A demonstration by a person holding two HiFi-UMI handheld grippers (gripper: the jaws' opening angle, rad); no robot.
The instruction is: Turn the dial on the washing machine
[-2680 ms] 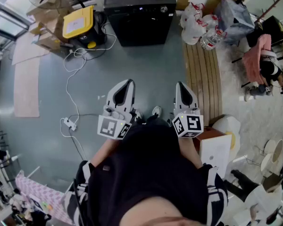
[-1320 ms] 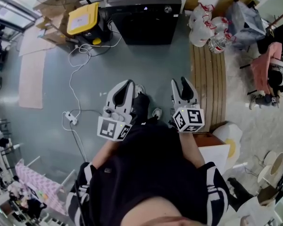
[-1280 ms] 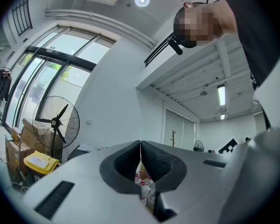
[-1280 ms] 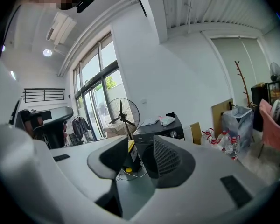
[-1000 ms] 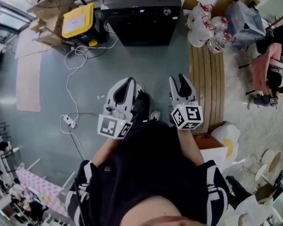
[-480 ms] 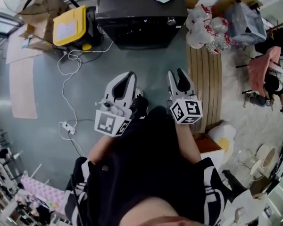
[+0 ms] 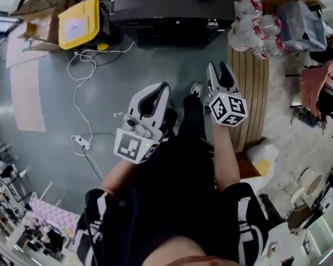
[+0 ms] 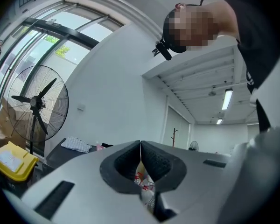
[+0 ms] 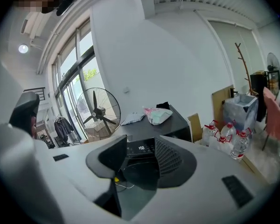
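Note:
The black washing machine stands at the far end of the grey floor, with its silver dial at the right of the front panel. In the right gripper view the machine shows its lit display between the jaws; the dial is hidden there. My right gripper is held out towards the machine, well short of it. Its jaws are opening with nothing between them. My left gripper hangs lower and to the left. Its tips touch and hold nothing.
A yellow-lidded bin sits left of the machine. A white cable runs to a power strip. Wooden slats and water bottles are on the right. A standing fan is beside the machine. A person is at far right.
The washing machine has come nearer in the head view. My right gripper has moved forward and to the right, with its fingers a little further apart. The left gripper stays shut.

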